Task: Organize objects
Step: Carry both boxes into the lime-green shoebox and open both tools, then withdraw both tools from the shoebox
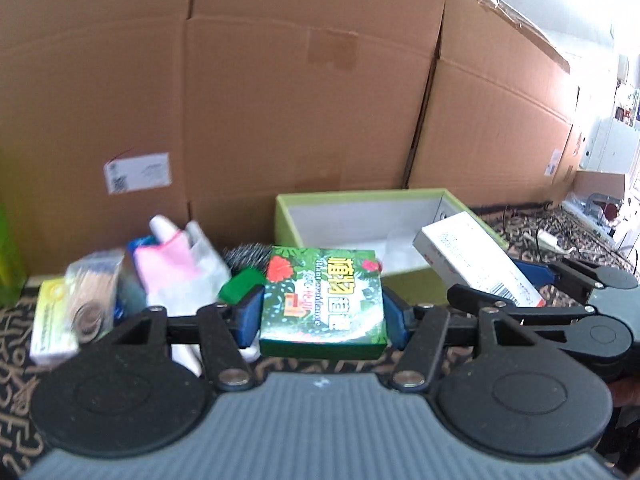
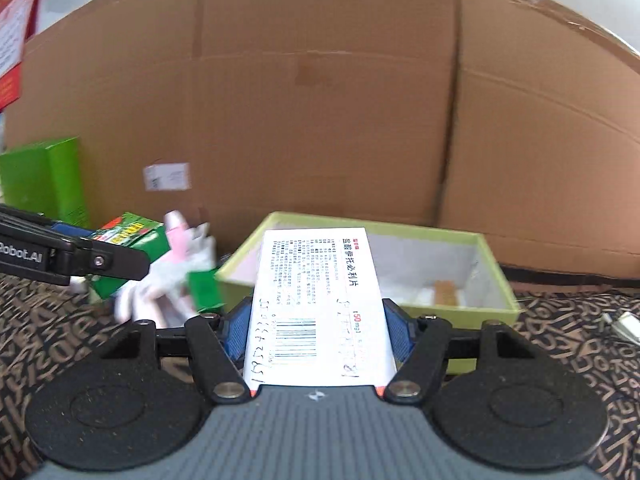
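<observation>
Cardboard boxes point(image 1: 300, 92) walled the back of a dark patterned tablecloth point(image 2: 580, 344). Left gripper point(image 1: 322, 316) was clamped on a green printed box point(image 1: 324, 304), pads on its two side faces, box held off the cloth in front of a clutter pile point(image 1: 132, 280) of packets and a pink-and-white tube. Right gripper point(image 2: 318, 328) was clamped on a white medicine box point(image 2: 316, 308), barcode face up, long axis pointing away, its far end over the near rim of the open light-green storage box point(image 2: 496, 276). That storage box looked nearly empty, only a small brown item and some white lining or wrap inside.

Judgement: both held boxes were light thin cardboard, probably part hollow, so they would crush if squeezed hard; the smooth printed faces could slip. Side-face grip near the middle suited the green one. The white one was held toward its near end, so its far end could droop. Best to lower flat into the storage box and release gently.
</observation>
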Demonstrator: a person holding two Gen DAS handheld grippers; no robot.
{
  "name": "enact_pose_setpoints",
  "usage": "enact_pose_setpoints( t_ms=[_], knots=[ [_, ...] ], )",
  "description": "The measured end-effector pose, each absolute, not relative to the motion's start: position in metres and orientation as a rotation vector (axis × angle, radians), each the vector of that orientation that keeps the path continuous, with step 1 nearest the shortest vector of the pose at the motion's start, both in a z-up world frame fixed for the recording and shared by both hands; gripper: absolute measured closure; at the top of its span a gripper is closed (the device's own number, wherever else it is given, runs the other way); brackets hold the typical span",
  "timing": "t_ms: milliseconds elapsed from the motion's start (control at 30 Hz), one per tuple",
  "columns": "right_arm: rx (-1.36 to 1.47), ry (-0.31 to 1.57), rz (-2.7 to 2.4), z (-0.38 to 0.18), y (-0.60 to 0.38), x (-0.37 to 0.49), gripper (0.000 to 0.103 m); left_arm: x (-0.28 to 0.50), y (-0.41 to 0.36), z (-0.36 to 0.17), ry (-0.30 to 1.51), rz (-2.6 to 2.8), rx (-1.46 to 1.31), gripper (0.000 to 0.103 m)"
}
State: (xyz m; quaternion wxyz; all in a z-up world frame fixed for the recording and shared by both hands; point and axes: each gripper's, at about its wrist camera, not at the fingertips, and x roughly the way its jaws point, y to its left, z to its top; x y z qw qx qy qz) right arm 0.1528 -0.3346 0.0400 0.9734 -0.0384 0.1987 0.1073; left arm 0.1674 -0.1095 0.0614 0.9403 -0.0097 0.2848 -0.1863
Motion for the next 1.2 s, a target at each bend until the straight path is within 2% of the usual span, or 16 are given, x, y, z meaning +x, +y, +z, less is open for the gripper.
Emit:
enact_pose_setpoints(
  t_ms=[167,400,733,767,833,867,1000,1200],
  knots=[
    [-0.059,0.394,0.104,0.046,-0.363,0.192,0.032,0.217,-0.145,0.065,0.583,-0.377,-0.013,0.043],
    [-0.042,0.448,0.005,0.033,-0.391,0.249,0.032,0.276,-0.176,0.039,0.65,-0.352,-0.016,0.043],
    [-0.065,0.515,-0.02,0.007,-0.393,0.292,0.032,0.309,-0.189,0.01,0.681,-0.326,0.005,0.042],
    [-0.07,0.513,-0.022,0.004,-0.394,0.293,0.032,0.31,-0.189,0.008,0.672,-0.326,0.008,0.04],
    [-0.071,0.502,-0.009,-0.003,-0.396,0.291,0.03,0.307,-0.19,0.007,0.627,-0.33,0.016,0.011],
    [-0.062,0.499,-0.003,-0.004,-0.398,0.291,0.026,0.304,-0.189,0.007,0.607,-0.311,0.022,0.0],
    [-0.021,0.446,0.041,-0.004,-0.404,0.273,0.017,0.297,-0.187,0.008,0.566,-0.3,0.032,0.0],
    [-0.005,0.407,0.05,0.006,-0.403,0.261,0.016,0.286,-0.185,0.013,0.546,-0.305,0.028,0.0]
  ],
)
